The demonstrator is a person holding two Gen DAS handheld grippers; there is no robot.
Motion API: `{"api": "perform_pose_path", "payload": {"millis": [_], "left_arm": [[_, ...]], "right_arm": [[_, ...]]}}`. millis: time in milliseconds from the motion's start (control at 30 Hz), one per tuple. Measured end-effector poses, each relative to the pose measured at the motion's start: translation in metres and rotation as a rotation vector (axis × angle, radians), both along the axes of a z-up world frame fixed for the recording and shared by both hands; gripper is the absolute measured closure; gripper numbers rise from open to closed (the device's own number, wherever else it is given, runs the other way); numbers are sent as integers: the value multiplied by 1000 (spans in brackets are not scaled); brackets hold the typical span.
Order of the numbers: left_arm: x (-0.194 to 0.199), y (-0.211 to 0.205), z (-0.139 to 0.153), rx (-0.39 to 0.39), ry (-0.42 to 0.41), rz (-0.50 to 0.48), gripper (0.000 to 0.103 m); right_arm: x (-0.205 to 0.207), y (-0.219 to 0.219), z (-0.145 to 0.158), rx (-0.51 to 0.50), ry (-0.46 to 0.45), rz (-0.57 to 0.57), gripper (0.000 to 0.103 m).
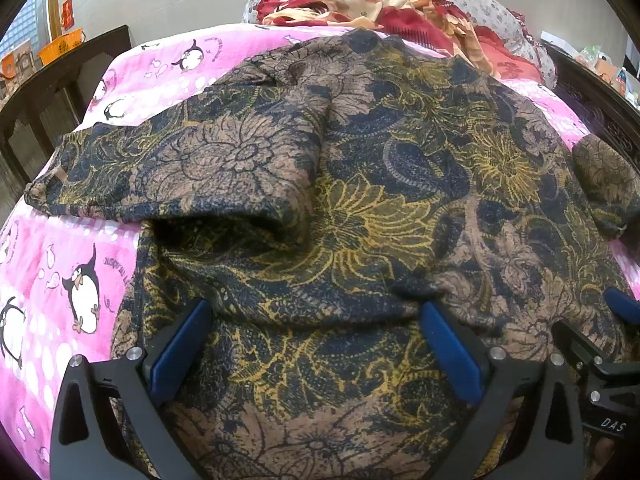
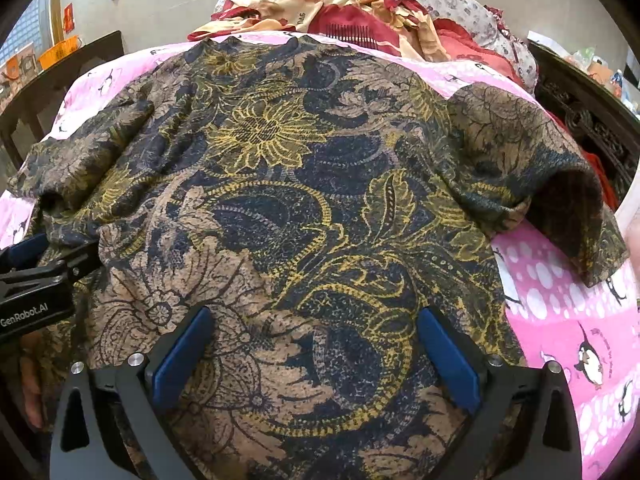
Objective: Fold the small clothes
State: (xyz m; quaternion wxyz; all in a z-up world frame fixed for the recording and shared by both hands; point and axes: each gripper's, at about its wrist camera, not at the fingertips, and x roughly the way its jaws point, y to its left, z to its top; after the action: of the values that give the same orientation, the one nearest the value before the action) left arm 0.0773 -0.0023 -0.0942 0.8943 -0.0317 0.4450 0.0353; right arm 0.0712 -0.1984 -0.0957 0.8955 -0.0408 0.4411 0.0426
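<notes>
- Bedspread, pink fleece printed with black-and-white penguins (image 1: 80,288), fills the left edge of the scene and carries the whole job.
- Spread flat across it, collar end far from the cameras, lies the brown, navy and mustard floral knit shirt (image 1: 360,208), its left sleeve (image 1: 180,168) stretched out towards the bed's edge with the cuff gaping.
- The left gripper (image 1: 316,332), blue-padded and black-framed, hovers low over the shirt's near hem, jaws spread wide and holding nothing.
- The right gripper (image 2: 316,336) sits just beside it over the same hem, jaws likewise wide apart and empty (the left tool's black body intrudes at the left rim of its view).
- Further right, the right sleeve (image 2: 540,168) humps up loosely over the pink cover rather than lying flat.
- At the head of the bed, a heap of red, cream and orange floral bedding (image 2: 360,4) stays clear of the work.
- Judged from the layout, folding has not yet begun: the garment is smoothed out, both tools poised.
- A likely next move is to close each set of jaws on cloth at hem or sleeve, taking a clean pinch.
</notes>
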Motion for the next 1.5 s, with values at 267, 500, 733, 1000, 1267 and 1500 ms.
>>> {"api": "perform_pose_path", "payload": {"millis": [267, 500, 733, 1000, 1267, 1500], "left_arm": [[0, 0, -1, -4, -2, 0, 0], [-1, 0, 0, -9, -3, -1, 0], [-15, 13, 13, -97, 27, -16, 0], [-15, 114, 78, -162, -46, 38, 0], [37, 296, 79, -410, 4, 304, 0], [44, 328, 13, -862, 66, 408, 1]], "right_arm": [[0, 2, 0, -6, 1, -4, 0], [-2, 1, 0, -6, -3, -8, 0], [-6, -2, 0, 4, -8, -7, 0], [-5, -1, 0, 6, -8, -7, 0], [-5, -2, 0, 5, -7, -5, 0], [-3, -2, 0, 9, -4, -5, 0]]}}
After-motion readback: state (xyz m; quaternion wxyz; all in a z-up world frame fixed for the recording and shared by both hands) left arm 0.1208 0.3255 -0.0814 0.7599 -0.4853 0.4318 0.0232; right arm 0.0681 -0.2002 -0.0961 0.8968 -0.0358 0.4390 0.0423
